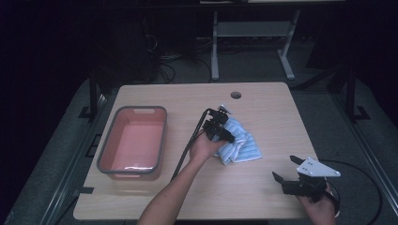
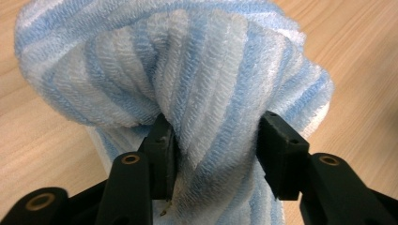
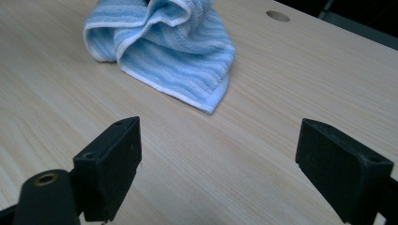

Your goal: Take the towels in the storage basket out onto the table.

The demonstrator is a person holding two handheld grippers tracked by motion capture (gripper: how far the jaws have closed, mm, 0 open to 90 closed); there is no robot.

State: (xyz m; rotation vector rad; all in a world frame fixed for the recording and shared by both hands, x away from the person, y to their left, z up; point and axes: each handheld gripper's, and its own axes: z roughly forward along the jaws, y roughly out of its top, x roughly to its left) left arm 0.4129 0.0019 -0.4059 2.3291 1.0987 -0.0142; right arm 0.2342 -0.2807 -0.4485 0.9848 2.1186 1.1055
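A blue-and-white striped towel (image 1: 245, 144) lies crumpled near the middle of the wooden table (image 1: 263, 108). My left gripper (image 1: 227, 136) sits over its left part, reached in from the near side. In the left gripper view, the jaws are closed on a raised fold of the towel (image 2: 187, 61), and cloth fills the gap at my left gripper (image 2: 216, 136). My right gripper (image 1: 285, 168) hovers near the table's front right corner, open and holding nothing. The right gripper view puts the towel (image 3: 164, 42) well ahead of my right gripper (image 3: 218, 150), apart from it.
A red bin with a grey rim (image 1: 105, 150) stands on the left side of the table, nothing visible inside. A round cable hole (image 1: 236, 95) is near the far edge. A black cable (image 1: 187, 145) trails from the left gripper toward the front edge.
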